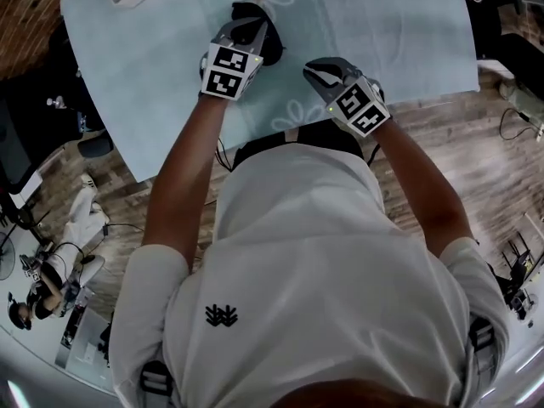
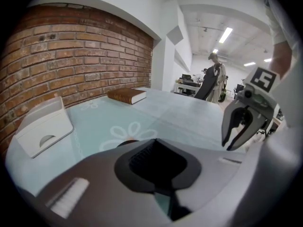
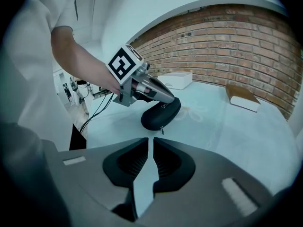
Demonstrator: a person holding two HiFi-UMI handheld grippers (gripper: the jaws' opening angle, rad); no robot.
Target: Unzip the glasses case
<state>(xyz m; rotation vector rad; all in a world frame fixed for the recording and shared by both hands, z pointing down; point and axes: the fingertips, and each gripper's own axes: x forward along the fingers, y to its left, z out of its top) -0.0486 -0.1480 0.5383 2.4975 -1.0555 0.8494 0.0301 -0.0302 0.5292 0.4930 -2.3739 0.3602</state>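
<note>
The case (image 3: 160,116), black and oblong, is seen lying on the cloth (image 1: 382,32) near the table's front edge, just ahead of the person. It is pinned from above by the left gripper (image 1: 248,32), whose jaws are seen drawn together with no gap at the tips. Nothing is seen between them, so the case is judged to be pressed down rather than clamped. The right gripper (image 1: 316,71) is held near the case but apart from it. Its jaws are practically closed, with only a thin slit left, and nothing is held in them. A small zip pull (image 3: 162,130) is seen hanging at the end of the case that faces the right gripper. The case is judged to be light and fairly stiff, with a smooth rounded shell, so it can be expected to slide or roll on the cloth unless it is held down firmly. The pull is judged the right place to take hold: small, thin and loose, it would need a narrow, exact pinch. It would then be drawn along the seam while the body is steadied. A tug off the line of the zip could twist the case out from under the left tips.
</note>
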